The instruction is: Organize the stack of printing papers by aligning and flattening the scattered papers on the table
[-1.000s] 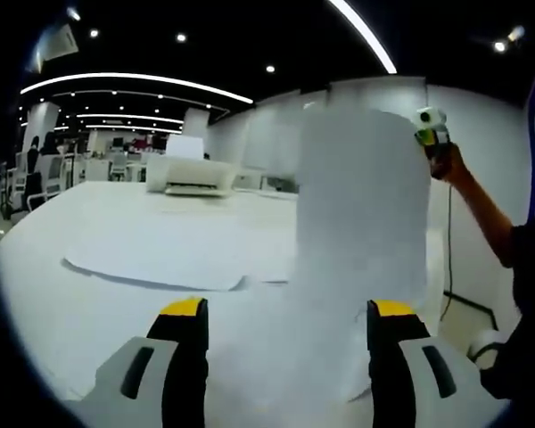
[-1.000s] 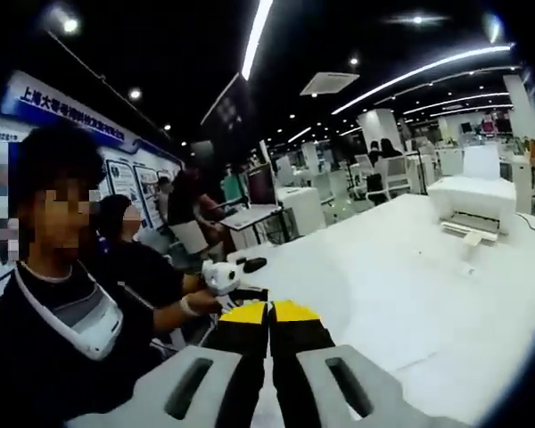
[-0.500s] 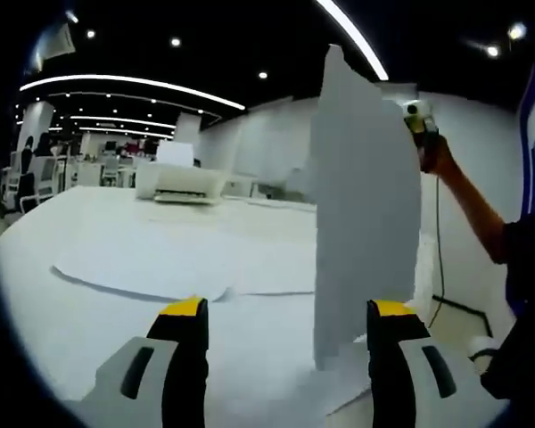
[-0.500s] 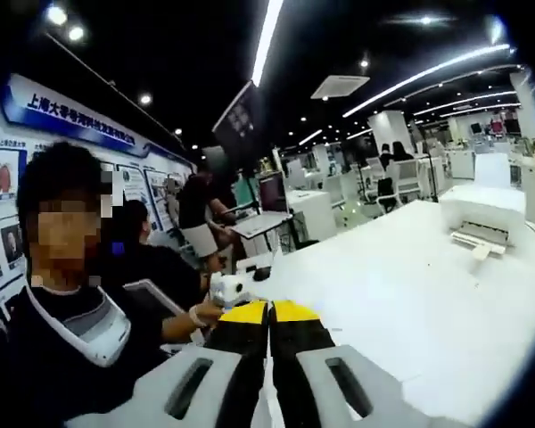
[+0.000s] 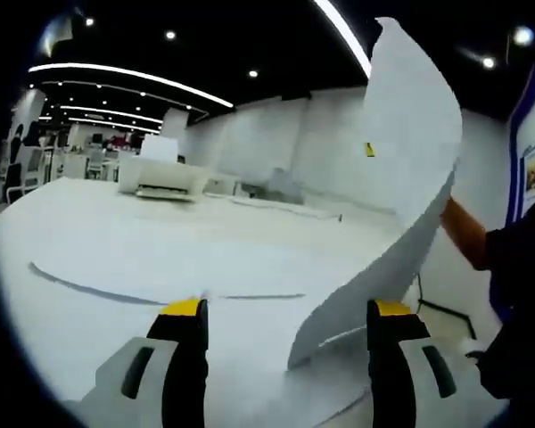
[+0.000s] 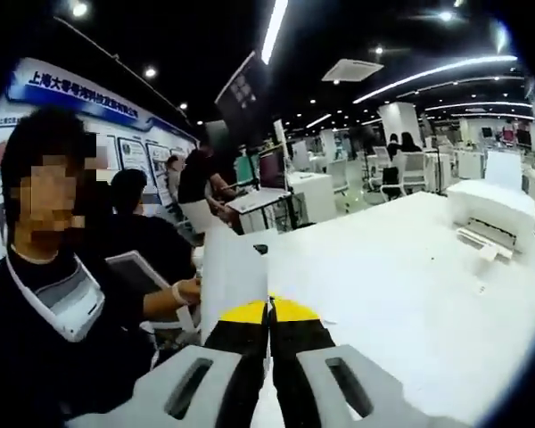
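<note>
White paper sheet [image 5: 408, 160] being held upright above table [image 5: 116, 232], curling in long arc. More sheets [image 5: 160, 267] lying flat on tabletop, edges overlapping, misaligned.

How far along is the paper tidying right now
Early. Nothing looks finished yet: loose sheets lie spread on the white table, edges unaligned. In hand: the right gripper is shut on a lifted sheet that curls in the air. The left gripper is open and idle. Left: lay it down, square up and flatten everything.
</note>
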`<state>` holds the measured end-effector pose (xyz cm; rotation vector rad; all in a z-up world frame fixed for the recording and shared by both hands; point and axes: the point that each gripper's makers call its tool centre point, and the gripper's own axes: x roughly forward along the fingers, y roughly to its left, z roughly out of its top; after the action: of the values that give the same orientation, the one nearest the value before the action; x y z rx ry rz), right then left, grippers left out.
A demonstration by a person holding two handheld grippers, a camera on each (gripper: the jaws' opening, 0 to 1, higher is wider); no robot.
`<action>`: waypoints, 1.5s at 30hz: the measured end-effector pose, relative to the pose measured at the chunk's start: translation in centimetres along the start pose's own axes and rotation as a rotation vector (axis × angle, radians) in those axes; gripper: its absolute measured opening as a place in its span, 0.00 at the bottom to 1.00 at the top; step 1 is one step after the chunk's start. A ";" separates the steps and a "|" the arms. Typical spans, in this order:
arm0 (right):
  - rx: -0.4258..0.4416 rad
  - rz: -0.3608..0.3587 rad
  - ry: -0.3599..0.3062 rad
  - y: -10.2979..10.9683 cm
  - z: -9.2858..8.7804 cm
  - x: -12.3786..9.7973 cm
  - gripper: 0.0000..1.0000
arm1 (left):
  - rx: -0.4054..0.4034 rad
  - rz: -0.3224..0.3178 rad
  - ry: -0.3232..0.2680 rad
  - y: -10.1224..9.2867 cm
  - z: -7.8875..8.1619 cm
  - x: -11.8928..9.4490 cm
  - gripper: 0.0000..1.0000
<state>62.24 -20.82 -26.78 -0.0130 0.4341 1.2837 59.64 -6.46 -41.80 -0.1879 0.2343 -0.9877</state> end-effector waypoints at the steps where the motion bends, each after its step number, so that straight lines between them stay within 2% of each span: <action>1: -0.020 -0.057 0.014 -1.2 -0.3 0.1 0.00 | -0.005 -0.013 -0.006 -0.3 0.0 0.1 0.75; 2: -0.027 -0.078 0.018 -1.8 -0.5 0.1 0.00 | -0.010 -0.028 -0.013 -0.6 0.1 0.1 0.75; 5: -0.010 -0.052 -0.010 -2.1 -0.3 0.4 0.00 | -0.020 -0.062 -0.035 -1.2 0.4 0.2 0.75; 7: -0.040 -0.057 -0.025 -2.1 0.1 0.8 0.00 | -0.025 -0.069 -0.037 -1.1 0.5 0.3 0.75; 10: -0.048 -0.071 -0.018 -2.9 0.3 1.8 0.00 | -0.066 -0.105 -0.050 -1.7 0.9 0.7 0.75; 13: -0.059 -0.120 0.007 -4.2 0.2 3.1 0.00 | -0.061 -0.133 -0.059 -2.5 1.4 1.1 0.74; 16: -0.055 -0.129 0.011 -4.9 0.3 4.0 0.00 | -0.040 -0.121 -0.044 -2.3 1.2 1.3 0.74; 20: -0.070 -0.128 -0.013 -3.4 0.2 5.2 0.00 | -0.039 -0.115 -0.042 -2.1 1.2 1.2 0.74; 24: -0.072 -0.122 -0.029 -3.7 1.1 5.7 0.00 | -0.039 -0.112 -0.046 -2.0 1.5 1.1 0.73; 29: -0.102 -0.174 -0.008 -4.7 1.3 7.3 0.00 | -0.041 -0.115 -0.056 -2.0 2.0 1.3 0.73; 31: -0.120 -0.189 0.003 -4.6 1.3 8.1 0.00 | -0.039 -0.115 -0.066 -2.1 2.3 1.5 0.70; 35: -0.145 -0.158 0.006 -3.8 1.5 8.9 0.00 | -0.023 -0.107 -0.091 -1.7 3.1 1.4 0.60; 42: -0.148 -0.135 0.006 -3.8 1.8 9.1 0.00 | -0.028 -0.091 -0.096 -1.1 3.5 1.2 0.62; 43: -0.151 -0.135 0.007 -3.8 1.8 9.1 0.00 | -0.032 -0.092 -0.104 -1.1 3.6 1.2 0.60; 45: -0.159 -0.137 0.006 -3.8 1.9 9.1 0.00 | -0.036 -0.099 -0.127 -1.2 3.9 1.1 0.50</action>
<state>68.32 -13.10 -28.80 -0.1778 0.3293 1.1807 60.39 -7.83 -37.84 -0.2963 0.1273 -1.0658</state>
